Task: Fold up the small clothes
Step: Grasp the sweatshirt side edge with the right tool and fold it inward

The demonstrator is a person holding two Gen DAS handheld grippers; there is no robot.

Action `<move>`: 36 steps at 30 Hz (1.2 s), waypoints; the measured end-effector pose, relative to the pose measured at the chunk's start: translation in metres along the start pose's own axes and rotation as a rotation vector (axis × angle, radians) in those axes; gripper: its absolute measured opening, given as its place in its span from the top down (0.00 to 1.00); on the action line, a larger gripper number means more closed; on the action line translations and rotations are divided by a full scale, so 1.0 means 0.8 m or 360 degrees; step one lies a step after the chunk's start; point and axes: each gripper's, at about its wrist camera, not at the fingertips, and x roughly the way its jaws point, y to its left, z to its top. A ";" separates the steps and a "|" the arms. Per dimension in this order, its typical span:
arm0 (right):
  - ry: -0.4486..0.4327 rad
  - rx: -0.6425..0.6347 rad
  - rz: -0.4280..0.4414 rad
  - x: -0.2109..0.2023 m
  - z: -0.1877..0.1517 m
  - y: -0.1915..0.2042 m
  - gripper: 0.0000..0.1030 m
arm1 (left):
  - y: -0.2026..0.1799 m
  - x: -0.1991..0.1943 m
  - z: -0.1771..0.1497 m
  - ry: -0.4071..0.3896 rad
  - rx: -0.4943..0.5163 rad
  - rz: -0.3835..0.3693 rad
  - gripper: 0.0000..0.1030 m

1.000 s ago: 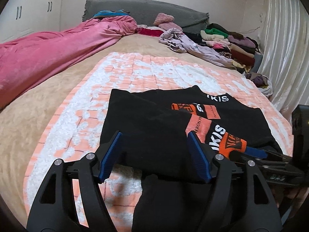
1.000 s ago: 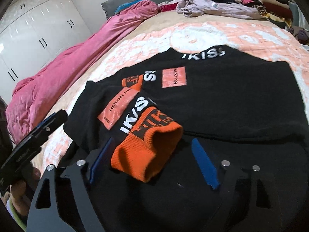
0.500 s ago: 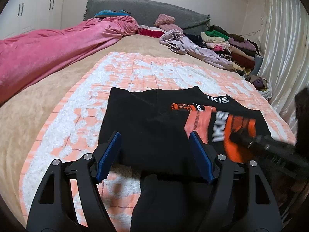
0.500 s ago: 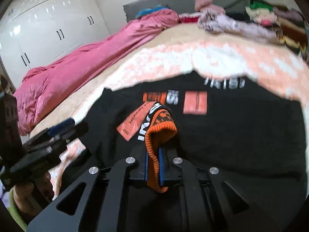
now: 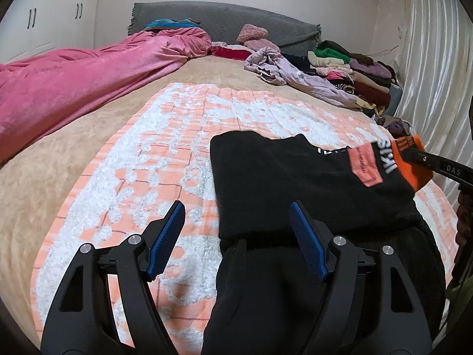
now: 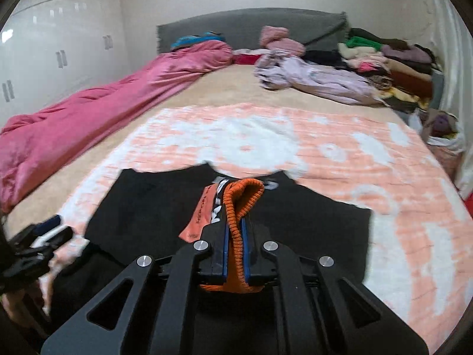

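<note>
A small black sweater with white lettering and orange patches lies on the orange-and-white blanket. My right gripper is shut on the sleeve's orange ribbed cuff and holds it lifted over the sweater body. In the left wrist view the cuff and sleeve are stretched to the right. My left gripper is open and empty, low over the sweater's near left edge; its blue pads straddle the hem.
A pink duvet runs along the left of the bed. A lilac garment and a stack of folded clothes lie at the far right by the curtain. A grey headboard is behind.
My right gripper closed on the orange cuff, lifted it and drew the sleeve across to the right. The left gripper stayed open and shifted slightly left.
</note>
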 end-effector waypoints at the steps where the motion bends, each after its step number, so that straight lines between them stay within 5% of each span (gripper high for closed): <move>1: 0.0011 0.0018 -0.0010 0.002 -0.003 -0.008 0.94 | 0.000 0.001 0.000 0.0003 0.0003 -0.0002 0.37; 13: 0.0068 0.0088 -0.0106 0.021 -0.025 -0.048 0.94 | -0.023 0.012 0.002 0.0054 0.0069 0.0013 0.37; 23: 0.0101 0.0087 -0.0151 0.033 -0.036 -0.053 0.94 | -0.075 0.068 0.031 0.0136 0.0104 -0.0037 0.37; 29: 0.0139 0.0058 -0.0211 0.043 -0.041 -0.061 0.94 | -0.068 0.118 0.018 0.0294 0.0110 -0.0025 0.37; 36: 0.0233 0.0094 -0.0284 0.073 -0.061 -0.073 0.93 | -0.051 0.123 0.006 0.0301 0.0059 -0.0133 0.37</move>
